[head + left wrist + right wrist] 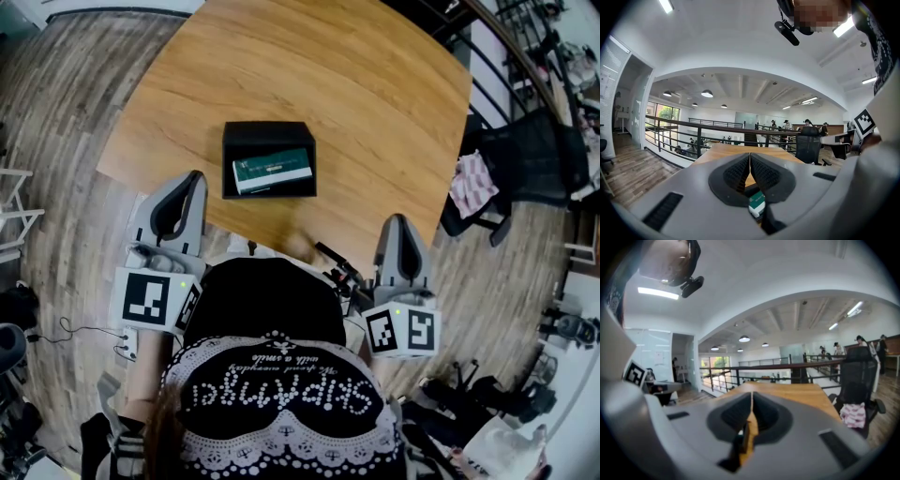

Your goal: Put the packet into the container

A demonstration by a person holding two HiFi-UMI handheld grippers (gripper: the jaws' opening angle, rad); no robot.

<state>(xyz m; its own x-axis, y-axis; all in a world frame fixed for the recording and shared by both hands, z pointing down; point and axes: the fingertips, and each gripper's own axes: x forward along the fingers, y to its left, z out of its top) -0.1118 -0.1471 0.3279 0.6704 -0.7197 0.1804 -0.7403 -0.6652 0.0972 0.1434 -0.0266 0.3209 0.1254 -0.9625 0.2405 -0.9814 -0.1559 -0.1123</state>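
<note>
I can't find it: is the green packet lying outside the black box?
No, the green packet lies inside the black container.

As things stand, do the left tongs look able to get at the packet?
Probably yes: the packet lies in the open-topped container, with only bare table between it and the left tongs, which are shut.

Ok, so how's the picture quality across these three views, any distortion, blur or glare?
Head view: strong fisheye bows the table edges, yet the packet in the container is sharp. Left gripper view: dark round vignette, bright ceiling light strip. Right gripper view: softest, the right hand-held gripper is blurred.
</note>
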